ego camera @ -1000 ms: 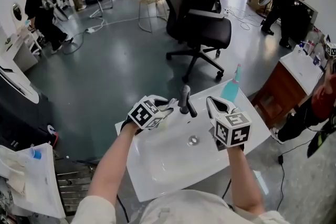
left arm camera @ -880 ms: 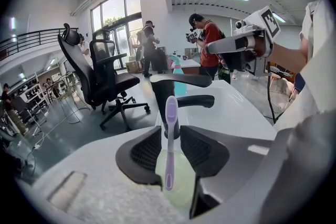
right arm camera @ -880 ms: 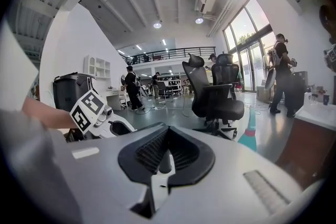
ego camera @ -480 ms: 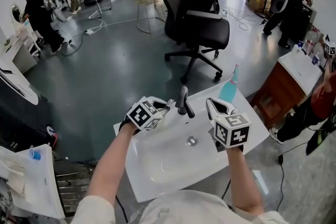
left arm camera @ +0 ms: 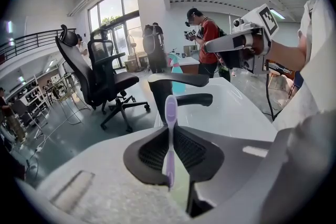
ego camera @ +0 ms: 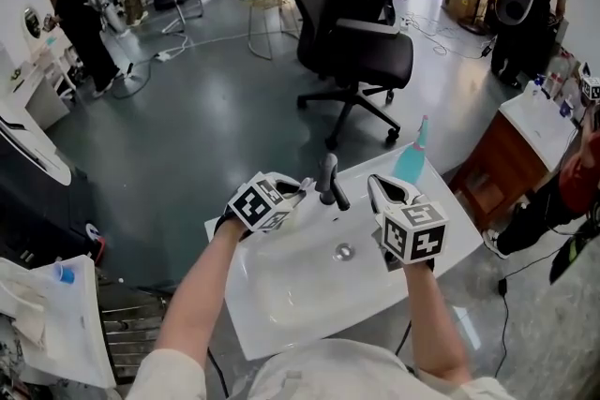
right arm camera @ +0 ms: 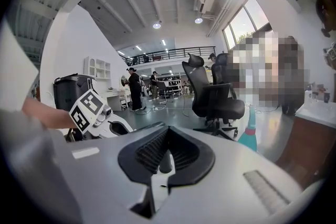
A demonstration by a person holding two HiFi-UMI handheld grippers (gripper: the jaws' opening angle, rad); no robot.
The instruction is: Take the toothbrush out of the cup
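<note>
- Broadly, the white moulded sink basin [ego camera: 281, 295] lies under both tools. The black lever faucet [ego camera: 328, 178] stands just ahead of their tips and between them.
- The left gripper [ego camera: 300, 190] tilts down over the basin's far rim. Its jaws have just been closing, and the left gripper view shows the pads pinched onto a thin shaft standing between them.
- The right gripper [ego camera: 382, 187] hangs on the other side of the faucet. Its jaws are drawn together on nothing, and it is well apart from the task's thing.
- The pale translucent cup [left arm camera: 179, 178] seems to sit directly beneath the left jaws. Only a greenish sliver shows, so its rim cannot be made out.
- The slim purple plastic toothbrush [left arm camera: 170, 136] stands upright in the left grip, its long axis crossing the line of the jaws. Its rounded end is above the pads and its lower end dips toward the cup.
- The left hand already has it, so the coming move probably calls for a straight lift along that upright axis. The lower end then clears the cup without tipping it.
</note>
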